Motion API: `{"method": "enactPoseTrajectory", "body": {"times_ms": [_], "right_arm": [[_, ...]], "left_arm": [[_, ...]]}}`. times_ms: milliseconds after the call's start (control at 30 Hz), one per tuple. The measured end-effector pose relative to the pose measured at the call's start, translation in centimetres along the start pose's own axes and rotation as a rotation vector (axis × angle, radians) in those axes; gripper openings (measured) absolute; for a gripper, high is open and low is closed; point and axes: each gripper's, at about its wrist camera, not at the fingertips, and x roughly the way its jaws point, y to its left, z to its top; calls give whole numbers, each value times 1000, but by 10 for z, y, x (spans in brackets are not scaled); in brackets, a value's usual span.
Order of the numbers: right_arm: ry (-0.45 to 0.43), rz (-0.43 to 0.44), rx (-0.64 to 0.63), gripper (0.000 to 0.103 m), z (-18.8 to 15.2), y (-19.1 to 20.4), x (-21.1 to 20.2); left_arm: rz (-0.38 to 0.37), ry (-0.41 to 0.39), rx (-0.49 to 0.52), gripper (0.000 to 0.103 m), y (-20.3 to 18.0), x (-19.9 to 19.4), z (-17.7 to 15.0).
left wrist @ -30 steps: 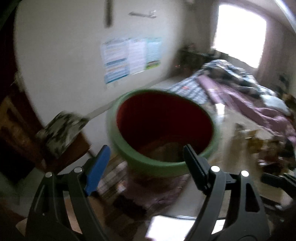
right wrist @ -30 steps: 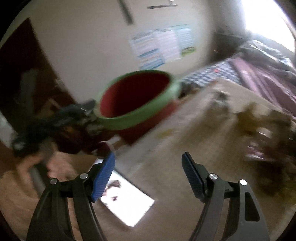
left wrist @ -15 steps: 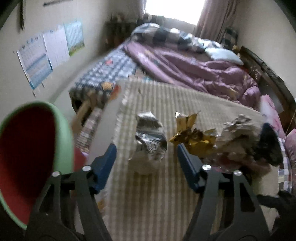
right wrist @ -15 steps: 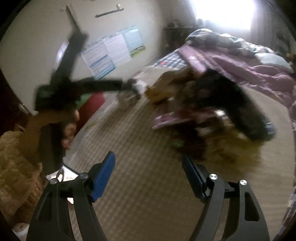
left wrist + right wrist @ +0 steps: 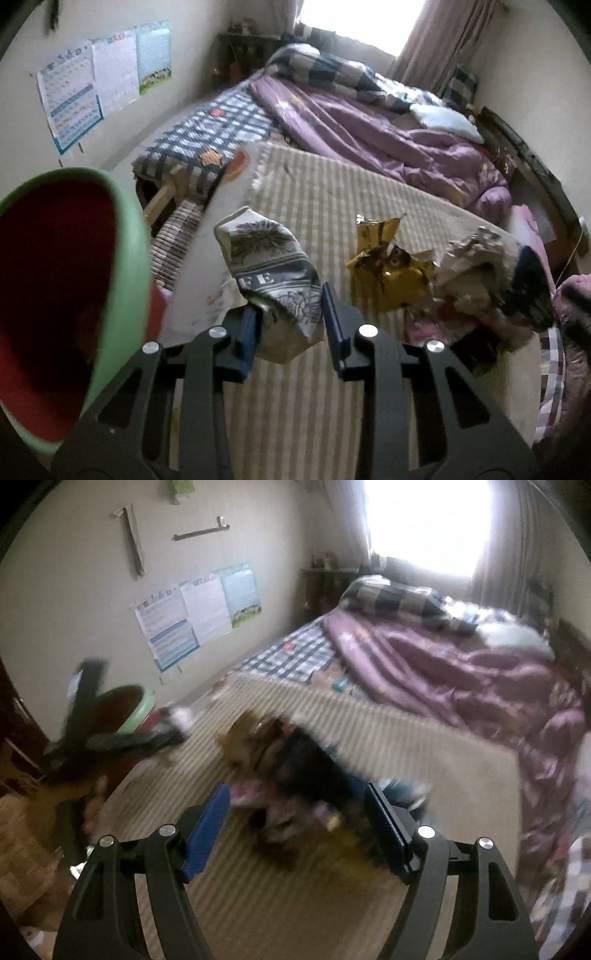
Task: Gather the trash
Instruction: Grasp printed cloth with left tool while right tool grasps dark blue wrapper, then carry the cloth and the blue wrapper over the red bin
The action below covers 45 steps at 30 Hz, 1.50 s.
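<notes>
Since the earlier frame, left gripper [image 5: 288, 317] has been closing, now pinching the grey wrapper [image 5: 271, 266] beside the bin [image 5: 129, 258] (right gripper [image 5: 297, 819] gapes, opening wider).

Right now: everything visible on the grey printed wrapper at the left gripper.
The grey printed wrapper is a crumpled, foil-like pouch with a grey-and-white flower pattern and the letters "FE". It stands tilted on the striped mat, lower end between the left gripper's blue pads, which have just been closing and appear to pinch it. The green-rimmed bin sits beside it.
</notes>
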Motion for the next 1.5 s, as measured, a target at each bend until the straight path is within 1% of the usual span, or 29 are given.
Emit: {"method": "enactPoseTrajectory", "body": {"times_ms": [33, 100, 200, 267, 300, 333, 367, 400, 433, 467, 533, 633, 733, 800, 933, 1067, 1167, 1400, 1500], "right_arm": [[3, -8, -8, 83, 5, -5, 2], [31, -27, -29, 84, 11, -14, 13], [81, -30, -32, 83, 12, -23, 32], [115, -22, -44, 79, 10, -24, 43], [126, -24, -55, 74, 8, -22, 46], [140, -24, -65, 64, 5, -20, 49], [149, -22, -71, 57, 3, -17, 52], [163, -15, -77, 41, -1, -16, 53], [170, -10, -80, 28, -3, -12, 55], [172, -6, -83, 27, -4, -10, 56], [159, 1, -87, 19, -6, -5, 50], [112, 20, -75, 18, -2, 3, 31], [43, 50, -65, 18, 9, 14, 8], [2, 95, -57, 18, 15, 26, -5], [-32, 174, -60, 18, 23, 57, -11], [-20, 257, -45, 18, 19, 91, 0], [21, 325, -26, 18, 14, 117, 17], [92, 416, -72, 18, 6, 171, 42], [105, 443, -96, 18, 7, 185, 51]], "left_arm": [[-1, -14, -9, 31, 1, -9, -4], [-3, -45, -31, 31, 5, -28, -12], [19, -88, -19, 31, 5, -52, -20], [41, -112, -9, 31, 5, -63, -24], [50, -119, -13, 31, 6, -68, -23], [55, -124, -19, 31, 9, -70, -25], [59, -128, -28, 31, 12, -74, -26], [64, -130, -46, 31, 17, -77, -28], [68, -130, -56, 31, 19, -78, -29], [72, -130, -64, 31, 21, -79, -30], [84, -134, -82, 31, 27, -84, -35], [109, -151, -102, 31, 38, -95, -42], [148, -176, -120, 31, 45, -106, -45], [176, -188, -131, 31, 51, -114, -48], [236, -208, -151, 31, 64, -128, -56], [279, -218, -169, 31, 74, -140, -65], [318, -215, -180, 31, 82, -147, -73], [364, -209, -223, 31, 102, -158, -85], [380, -206, -242, 31, 111, -162, -89]]}}
